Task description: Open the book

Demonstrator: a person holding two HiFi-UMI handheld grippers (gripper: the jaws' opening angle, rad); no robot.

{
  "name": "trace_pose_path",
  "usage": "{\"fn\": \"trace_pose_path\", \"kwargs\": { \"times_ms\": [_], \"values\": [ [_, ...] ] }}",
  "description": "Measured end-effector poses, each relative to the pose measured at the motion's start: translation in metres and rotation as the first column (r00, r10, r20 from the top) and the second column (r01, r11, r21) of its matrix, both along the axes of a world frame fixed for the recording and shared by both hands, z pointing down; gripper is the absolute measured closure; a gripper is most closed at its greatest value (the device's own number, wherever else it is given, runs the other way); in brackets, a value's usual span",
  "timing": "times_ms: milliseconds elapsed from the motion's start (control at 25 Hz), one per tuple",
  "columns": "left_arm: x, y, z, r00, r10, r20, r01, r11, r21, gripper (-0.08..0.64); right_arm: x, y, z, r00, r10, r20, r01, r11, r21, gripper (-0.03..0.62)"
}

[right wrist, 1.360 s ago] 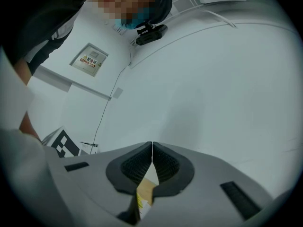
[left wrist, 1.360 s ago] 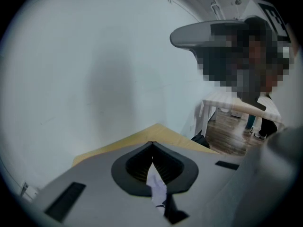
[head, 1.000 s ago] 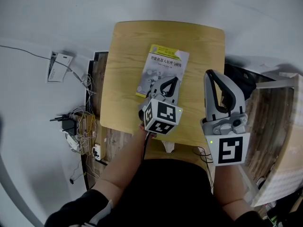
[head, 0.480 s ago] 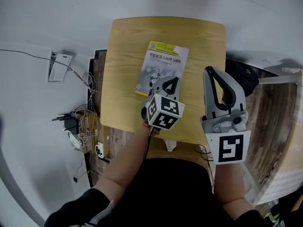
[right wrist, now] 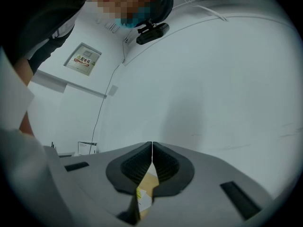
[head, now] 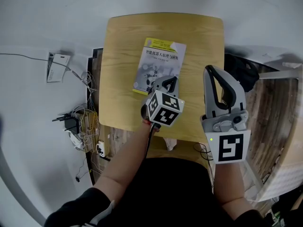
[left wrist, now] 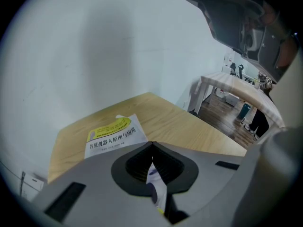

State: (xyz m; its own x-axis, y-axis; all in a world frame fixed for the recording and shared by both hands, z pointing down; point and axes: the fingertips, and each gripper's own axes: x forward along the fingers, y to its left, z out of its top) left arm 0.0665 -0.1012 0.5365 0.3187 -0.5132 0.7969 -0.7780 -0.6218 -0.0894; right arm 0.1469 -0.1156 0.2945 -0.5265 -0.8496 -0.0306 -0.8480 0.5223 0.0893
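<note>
I see the thin paperback book with a grey-white cover and a yellow band at its far end [head: 160, 60] lying closed and flat on the small light-wood table [head: 124, 41], roughly in the middle and slightly askew. My left gripper [head: 166, 82] tilts down over the book's near edge with its jaws pressed together and nothing between them; whether the tips touch the cover I cannot tell. My right gripper [head: 216, 72] is off to the right, above the table's near right part and apart from the book, its jaws likewise together and empty.
</note>
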Motion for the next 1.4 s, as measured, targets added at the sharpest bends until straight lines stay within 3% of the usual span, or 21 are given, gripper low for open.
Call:
{"fn": "trace_pose_path", "kwargs": {
  "times_ms": [440, 1120, 1400],
  "values": [
    [0.004, 0.000, 0.013, 0.999, 0.024, 0.029, -0.024, 1.000, -0.016, 0.546, 0.001, -0.003, 0.011, 1.000, -0.005, 0.005, 0.005, 1.000, -0.025, 0.563],
    [0.004, 0.002, 0.031, 0.999, 0.024, 0.047, -0.020, 0.996, -0.087, 0.440, -0.001, 0.000, 0.021, 1.000, -0.005, 0.010, 0.005, 0.999, -0.045, 0.563],
    [0.002, 0.005, 0.040, 0.997, 0.018, 0.073, -0.009, 0.993, -0.115, 0.431, 0.002, 0.001, 0.028, 1.000, -0.005, -0.001, 0.005, 0.998, -0.060, 0.563]
  ]
}}
